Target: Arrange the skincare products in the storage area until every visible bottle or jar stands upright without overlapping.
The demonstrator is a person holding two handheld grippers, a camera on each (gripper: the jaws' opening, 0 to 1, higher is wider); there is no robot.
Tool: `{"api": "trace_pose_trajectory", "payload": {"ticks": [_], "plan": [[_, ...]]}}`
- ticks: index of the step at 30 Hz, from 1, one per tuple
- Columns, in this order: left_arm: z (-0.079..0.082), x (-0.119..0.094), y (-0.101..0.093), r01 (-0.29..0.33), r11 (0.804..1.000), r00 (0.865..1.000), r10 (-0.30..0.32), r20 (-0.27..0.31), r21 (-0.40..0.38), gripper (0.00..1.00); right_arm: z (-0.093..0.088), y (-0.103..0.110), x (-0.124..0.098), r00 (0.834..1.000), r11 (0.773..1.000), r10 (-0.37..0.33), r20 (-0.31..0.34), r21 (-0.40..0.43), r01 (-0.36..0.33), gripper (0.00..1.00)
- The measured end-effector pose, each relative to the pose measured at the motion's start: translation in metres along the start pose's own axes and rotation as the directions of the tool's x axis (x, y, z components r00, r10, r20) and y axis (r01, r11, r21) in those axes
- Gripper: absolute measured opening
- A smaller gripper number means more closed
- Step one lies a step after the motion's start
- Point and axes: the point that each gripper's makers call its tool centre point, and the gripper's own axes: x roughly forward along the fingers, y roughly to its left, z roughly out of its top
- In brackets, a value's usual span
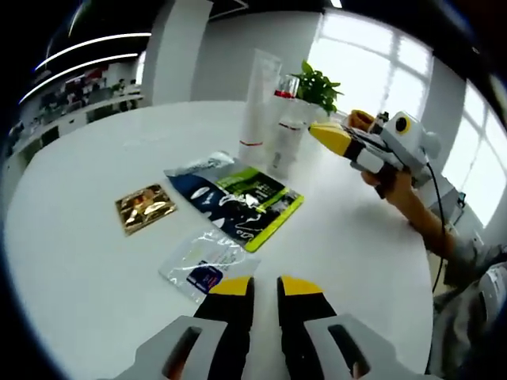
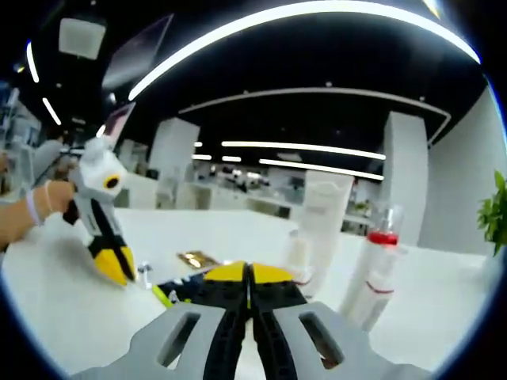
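On the round white table [image 1: 87, 261] a tall white tube [image 1: 259, 99] and a clear bottle with a red collar [image 1: 287, 131] stand upright side by side at the far side. Flat sachets lie in front of them: a gold one [image 1: 145, 207], a dark blue and green one [image 1: 242, 202] and a clear packet [image 1: 202, 265]. My left gripper [image 1: 265, 286] hovers just short of the clear packet, its jaws a narrow gap apart with nothing between. My right gripper [image 1: 329, 134] is beside the bottle, tips together. In the right gripper view, the right gripper [image 2: 248, 277] is shut and empty, with the tube [image 2: 321, 226] and the bottle [image 2: 376, 269] just beyond.
A potted green plant [image 1: 321, 83] stands behind the bottles. A silver packet [image 1: 198, 166] lies partly under the blue sachet. A person's hand and sleeve [image 1: 420, 206] reach in from the right. The left gripper [image 2: 115, 265] hangs over the table at the left of the right gripper view.
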Motion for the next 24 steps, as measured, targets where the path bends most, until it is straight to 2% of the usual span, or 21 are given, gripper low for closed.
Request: {"api": "trace_pose_trajectory", "payload": {"ticks": [11,19,24], "plan": [[0.0,0.002,0.0,-0.017,0.999,1.0,0.018,0.011,-0.03,0.12,-0.001,0.0,0.001,1.0,1.0,-0.002,-0.004,-0.006,0.002,0.0],[0.003,-0.005,0.016,-0.082,0.995,0.996,0.084,0.026,-0.057,0.12,-0.001,0.002,-0.001,1.0,1.0,-0.002,-0.005,-0.01,0.002,0.0],[0.002,-0.005,0.015,-0.095,0.995,0.995,0.096,0.022,-0.039,0.12,-0.001,0.003,-0.001,1.0,1.0,-0.002,-0.006,-0.013,0.002,0.0]]}}
